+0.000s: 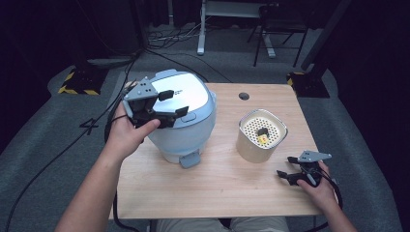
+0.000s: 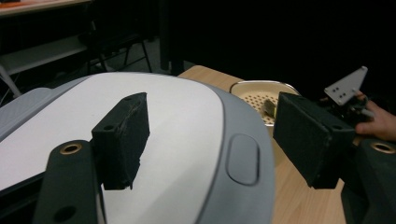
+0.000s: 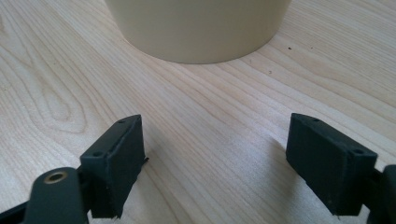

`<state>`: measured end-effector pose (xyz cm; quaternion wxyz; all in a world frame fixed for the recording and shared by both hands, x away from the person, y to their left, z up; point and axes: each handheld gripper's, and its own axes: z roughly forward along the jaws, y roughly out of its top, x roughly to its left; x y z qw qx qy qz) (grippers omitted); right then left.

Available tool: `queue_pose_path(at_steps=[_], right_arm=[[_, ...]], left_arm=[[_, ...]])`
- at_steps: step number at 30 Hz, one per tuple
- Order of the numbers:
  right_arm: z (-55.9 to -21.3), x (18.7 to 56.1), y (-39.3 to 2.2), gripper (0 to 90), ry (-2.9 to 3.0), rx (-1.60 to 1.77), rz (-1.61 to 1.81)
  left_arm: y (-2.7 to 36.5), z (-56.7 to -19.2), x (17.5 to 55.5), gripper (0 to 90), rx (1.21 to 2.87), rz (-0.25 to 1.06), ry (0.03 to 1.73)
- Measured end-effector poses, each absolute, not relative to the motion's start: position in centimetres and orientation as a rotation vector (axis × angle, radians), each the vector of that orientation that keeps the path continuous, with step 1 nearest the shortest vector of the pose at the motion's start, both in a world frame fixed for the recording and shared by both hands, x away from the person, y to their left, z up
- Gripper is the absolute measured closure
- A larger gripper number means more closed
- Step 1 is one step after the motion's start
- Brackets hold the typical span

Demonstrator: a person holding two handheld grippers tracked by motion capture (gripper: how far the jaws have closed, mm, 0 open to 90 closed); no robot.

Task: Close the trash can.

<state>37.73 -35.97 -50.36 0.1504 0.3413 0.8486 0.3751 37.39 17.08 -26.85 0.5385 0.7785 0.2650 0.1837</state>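
A rounded grey-blue appliance [image 1: 193, 121] with a white lid [image 2: 177, 121] stands on the left half of the wooden table [image 1: 217, 188]. My left gripper [image 1: 174, 103] hovers just over the lid, open, nothing between its jaws [image 2: 217, 140]. A grey button [image 2: 243, 158] sits at the lid's front edge. To the right stands a cream container [image 1: 261, 135] with a perforated insert holding a small yellow piece [image 1: 262, 140] and a dark piece. My right gripper [image 1: 286, 166] rests low at the table's right front, open, pointing at the container's base [image 3: 196, 28], with bare wood between its jaws [image 3: 219, 163].
A round hole [image 1: 244, 95] is cut in the table's far edge. Black cables [image 1: 58, 154] trail over the grey floor at the left. Stands with yellow-black striped bases [image 1: 77, 87] flank the table, and chair and desk legs [image 1: 263, 43] stand behind.
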Motion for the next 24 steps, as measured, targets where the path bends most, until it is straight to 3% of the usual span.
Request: queue_pose_path(at_steps=[12, 24], right_arm=[[-50.4, 37.7, -36.0, 19.6, 2.438, 0.981, 1.078], [-50.4, 37.7, -36.0, 19.6, 2.435, 0.982, 1.079]], left_arm=[[17.8, -27.7, 32.1, 25.8, 1.838, 0.399, 0.51], [18.3, -32.7, 30.2, 25.6, 1.876, 0.319, 0.504]])
